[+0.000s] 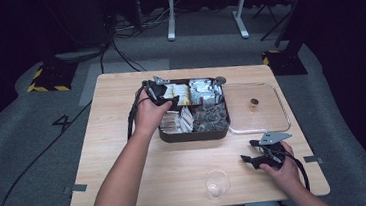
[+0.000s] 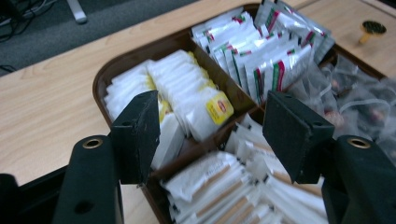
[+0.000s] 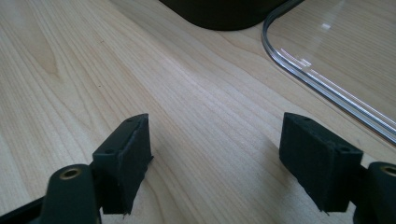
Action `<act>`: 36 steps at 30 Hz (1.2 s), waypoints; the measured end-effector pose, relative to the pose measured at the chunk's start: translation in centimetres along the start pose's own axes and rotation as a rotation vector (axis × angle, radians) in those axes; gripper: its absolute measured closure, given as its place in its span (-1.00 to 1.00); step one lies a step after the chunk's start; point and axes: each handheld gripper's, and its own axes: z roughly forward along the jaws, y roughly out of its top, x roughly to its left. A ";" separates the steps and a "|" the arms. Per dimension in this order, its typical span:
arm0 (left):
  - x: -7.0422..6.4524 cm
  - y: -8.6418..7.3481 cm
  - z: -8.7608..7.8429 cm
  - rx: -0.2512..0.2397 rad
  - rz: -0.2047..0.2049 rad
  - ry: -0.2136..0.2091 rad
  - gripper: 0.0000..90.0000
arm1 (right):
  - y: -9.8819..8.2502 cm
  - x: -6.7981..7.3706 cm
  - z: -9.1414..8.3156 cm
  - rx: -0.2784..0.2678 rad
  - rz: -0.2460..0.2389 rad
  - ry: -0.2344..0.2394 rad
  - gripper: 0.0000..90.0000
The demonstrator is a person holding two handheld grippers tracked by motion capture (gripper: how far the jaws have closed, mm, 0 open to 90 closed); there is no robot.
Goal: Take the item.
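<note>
Hovering over the brown tray, left hand-held gripper has jaws wide apart, nothing between them; tea bags with yellow tags sit in the tray's far-left compartment right below. Foil packets next compartment over. Right hand-held gripper rests on the counter, jaws wide, empty, near the clear lid. Plastic cup at front edge.

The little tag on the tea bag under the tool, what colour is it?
Yellow with a red label; the tea bag tag shows best in the left gripper view.
</note>
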 end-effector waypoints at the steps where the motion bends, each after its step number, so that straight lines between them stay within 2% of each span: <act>1: 0.1 0.2 0.3 -0.004 0.004 0.004 -0.19 | 0.0 0.0 0.0 0.000 0.000 0.000 -0.44; 2: 0.1 0.3 0.4 -0.007 0.008 0.004 -0.20 | 0.0 0.0 0.0 0.000 0.000 0.000 -0.44; 4: 0.3 0.7 1.3 0.014 0.073 0.030 -0.21 | 0.0 0.0 0.0 0.000 0.000 0.000 -0.44; 5: 0.3 0.7 1.3 0.014 0.073 0.030 -0.19 | 0.0 0.0 0.0 0.000 0.000 0.000 -0.44; 6: 0.5 0.8 1.6 0.010 0.068 0.026 -0.19 | 0.0 0.0 0.0 0.000 0.000 0.000 -0.44; 8: 0.9 1.3 2.7 0.004 0.027 -0.005 -0.11 | 0.0 0.0 0.0 0.000 0.000 0.000 -0.44; 11: 1.0 1.6 3.3 0.010 0.024 -0.002 -0.10 | 0.0 0.0 0.0 0.000 0.000 -0.001 -0.44; 14: 1.0 1.9 4.5 0.040 0.021 -0.012 -0.04 | 0.0 0.0 0.0 0.000 0.001 -0.001 -0.44; 16: 0.8 2.1 5.8 0.079 0.014 -0.012 -0.02 | 0.0 0.0 0.0 0.000 0.001 -0.001 -0.44; 18: 0.6 2.1 6.5 0.104 -0.011 -0.025 0.03 | 0.0 0.0 0.0 0.000 0.002 -0.001 -0.44; 21: 0.5 2.0 7.2 0.124 -0.022 -0.034 0.12 | 0.0 0.0 0.0 0.000 0.001 -0.001 -0.44; 24: 0.4 1.7 8.3 0.147 -0.031 -0.061 0.21 | 0.0 0.0 0.0 0.000 0.002 -0.001 -0.44; 27: 0.6 1.7 8.9 0.168 -0.044 -0.079 0.28 | 0.0 0.0 0.0 0.000 0.002 -0.001 -0.44; 33: 0.7 1.6 9.6 0.205 -0.056 -0.068 0.32 | 0.0 0.0 0.0 0.000 0.001 -0.002 -0.44; 36: 0.8 1.5 9.8 0.221 -0.048 -0.063 0.33 | 0.0 0.0 0.0 0.000 0.001 -0.002 -0.44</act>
